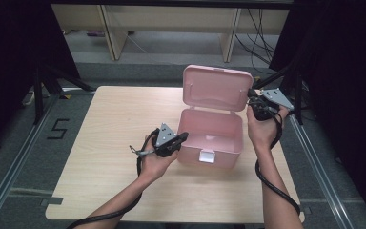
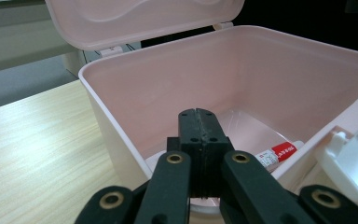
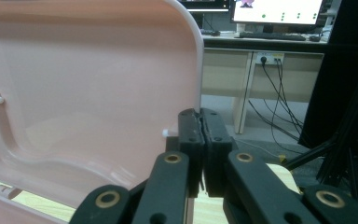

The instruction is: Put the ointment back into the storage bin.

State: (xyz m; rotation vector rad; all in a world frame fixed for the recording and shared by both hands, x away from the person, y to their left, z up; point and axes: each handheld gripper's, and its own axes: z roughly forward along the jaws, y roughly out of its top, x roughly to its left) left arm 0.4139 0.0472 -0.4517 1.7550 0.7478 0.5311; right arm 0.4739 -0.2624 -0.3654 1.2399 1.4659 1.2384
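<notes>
A pink plastic box [image 1: 228, 143] stands open on the wooden table, its lid [image 1: 217, 88] raised upright at the back. My left gripper [image 1: 183, 138] is shut with nothing in it, and its tips [image 2: 199, 125] hang just over the box's [image 2: 121, 135] front left rim. On the box floor lies a white tube with a red label [image 2: 279, 151]. My right gripper [image 1: 253, 101] is at the lid's right edge. Its jaws [image 3: 200, 122] are closed on the rim of the lid [image 3: 84, 84].
A white latch [image 1: 207, 156] hangs on the box's front wall, also seen as the latch [image 2: 354, 161] at the right of the left gripper view. The table [image 1: 109, 124] has bare wood left of and in front of the box. Desk legs and cables [image 1: 257, 38] stand beyond the far edge.
</notes>
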